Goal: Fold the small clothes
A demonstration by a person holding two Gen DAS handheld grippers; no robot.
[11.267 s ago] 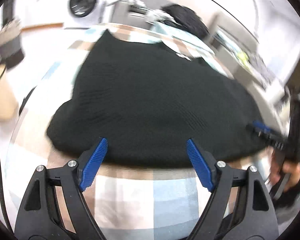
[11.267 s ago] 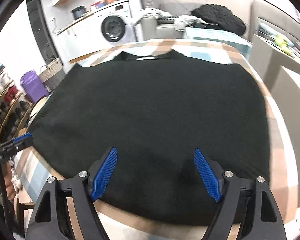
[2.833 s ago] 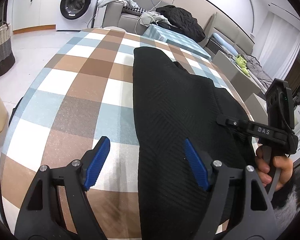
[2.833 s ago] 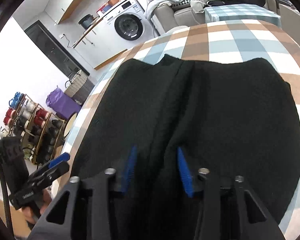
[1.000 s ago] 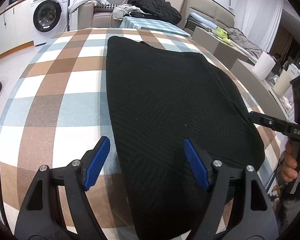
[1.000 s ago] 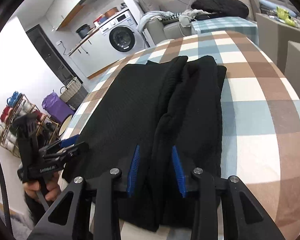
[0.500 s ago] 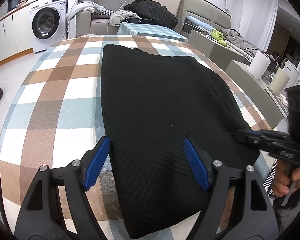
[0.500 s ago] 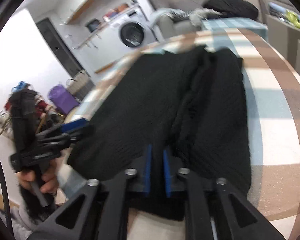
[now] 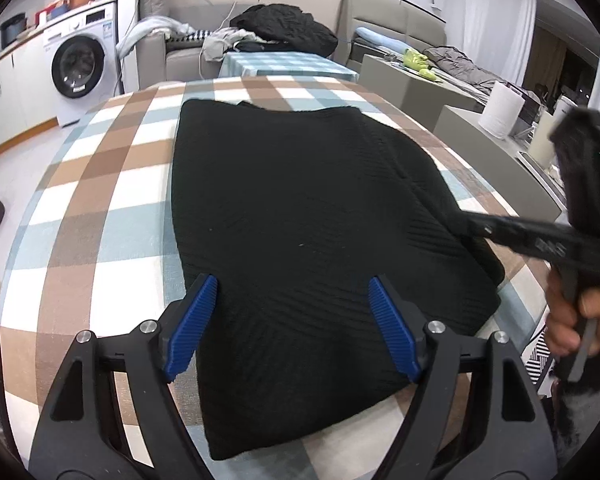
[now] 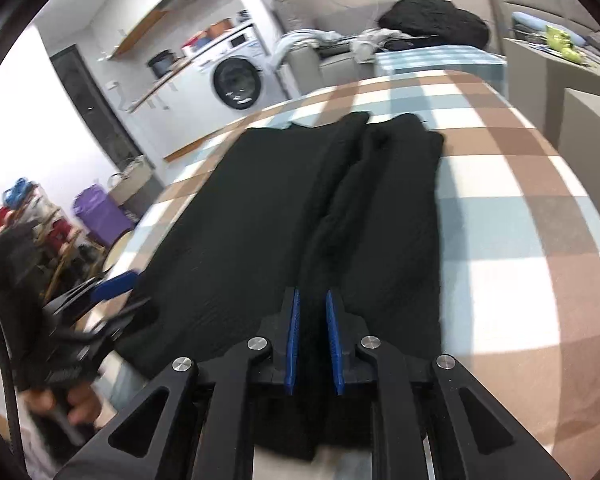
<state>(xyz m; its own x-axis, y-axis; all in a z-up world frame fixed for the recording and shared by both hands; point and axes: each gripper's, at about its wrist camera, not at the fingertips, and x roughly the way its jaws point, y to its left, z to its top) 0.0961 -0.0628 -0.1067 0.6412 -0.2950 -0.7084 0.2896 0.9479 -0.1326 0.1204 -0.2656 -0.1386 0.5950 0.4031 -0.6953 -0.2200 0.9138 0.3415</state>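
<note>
A black sweater is spread lengthwise over a checked tablecloth, stretching away from both pairs of tongs toward the far edge of the table. The left tongs are held wide open above the near end of the sweater, with one blue pad over its left edge and the other over the cloth further right; nothing is gripped between them. The right tongs are nearly closed, and a raised fold of the sweater is pinched between the blue pads at its near edge. From this fold a ridge is seen running forward along the garment. In the left view the right tongs are seen reaching onto the sweater's right side. A washing machine and a sofa are seen beyond the table.
</note>
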